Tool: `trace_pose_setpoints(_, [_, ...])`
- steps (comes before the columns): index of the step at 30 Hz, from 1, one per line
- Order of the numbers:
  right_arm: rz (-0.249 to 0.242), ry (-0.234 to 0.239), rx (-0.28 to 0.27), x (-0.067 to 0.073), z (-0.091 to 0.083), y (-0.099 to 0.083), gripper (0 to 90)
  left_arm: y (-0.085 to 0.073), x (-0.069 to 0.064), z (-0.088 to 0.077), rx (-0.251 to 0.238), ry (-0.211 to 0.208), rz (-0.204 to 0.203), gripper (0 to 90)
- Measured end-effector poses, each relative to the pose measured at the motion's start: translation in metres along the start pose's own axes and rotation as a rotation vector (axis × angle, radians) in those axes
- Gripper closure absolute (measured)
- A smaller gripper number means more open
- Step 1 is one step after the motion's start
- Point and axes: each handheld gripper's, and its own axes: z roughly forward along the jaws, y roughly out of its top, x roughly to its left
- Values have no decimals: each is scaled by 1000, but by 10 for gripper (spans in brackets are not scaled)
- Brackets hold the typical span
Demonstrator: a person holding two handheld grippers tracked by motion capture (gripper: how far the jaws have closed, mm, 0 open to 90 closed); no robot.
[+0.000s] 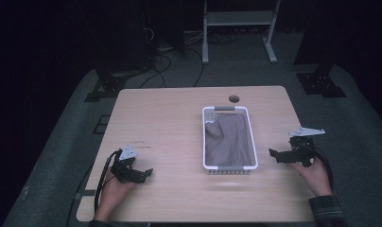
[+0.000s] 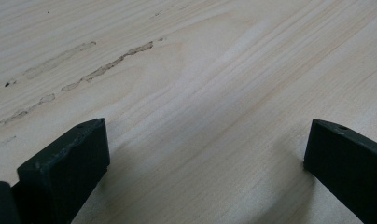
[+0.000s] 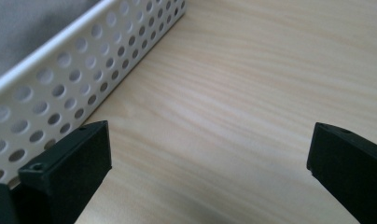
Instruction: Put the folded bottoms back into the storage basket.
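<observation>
A white perforated basket [image 1: 206, 142] stands right of the table's middle with a grey cloth [image 1: 228, 139] crumpled inside it. My left gripper [image 1: 146, 173] rests near the front left of the table, pointing right, open over bare wood [image 2: 210, 140] with nothing between its jaws. My right gripper [image 1: 273, 155] is held at the table's right side, pointing left toward the basket, also open and empty. In the right gripper view [image 3: 210, 149] the basket's holed wall [image 3: 79, 79] runs along the left, a short gap from the near jaw, with a little of the grey cloth [image 3: 32, 23] above its rim.
The wooden table [image 1: 170, 118] has a round cable hole [image 1: 234, 99] near its far edge, behind the basket. Scuff marks [image 2: 102, 67] streak the wood ahead of the left gripper. Beyond the table stand a white frame [image 1: 238, 28], cables and dark stands on grey floor.
</observation>
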Motion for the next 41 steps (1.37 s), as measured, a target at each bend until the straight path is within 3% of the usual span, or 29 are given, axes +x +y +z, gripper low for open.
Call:
trace_pose_setpoints(6, [3, 8, 32, 1, 8, -18, 0, 0, 0, 0, 0, 1, -1, 0])
trace_pose_setpoints(15, [-52, -68, 94, 8, 27, -31, 0, 0, 0, 0, 0, -1, 2, 0])
trace_pose_setpoints(20, [-42, -50, 77, 9, 29, -32, 0, 0, 0, 0, 0, -2, 2, 0])
trace_pose_setpoints(24, [1, -24, 57, 5, 31, -35, 0, 0, 0, 0, 0, -5, 5, 0])
trace_pose_setpoints(41, [-1, -22, 42, 4, 31, -36, 0, 0, -1, 0, 0, -28, 27, 0])
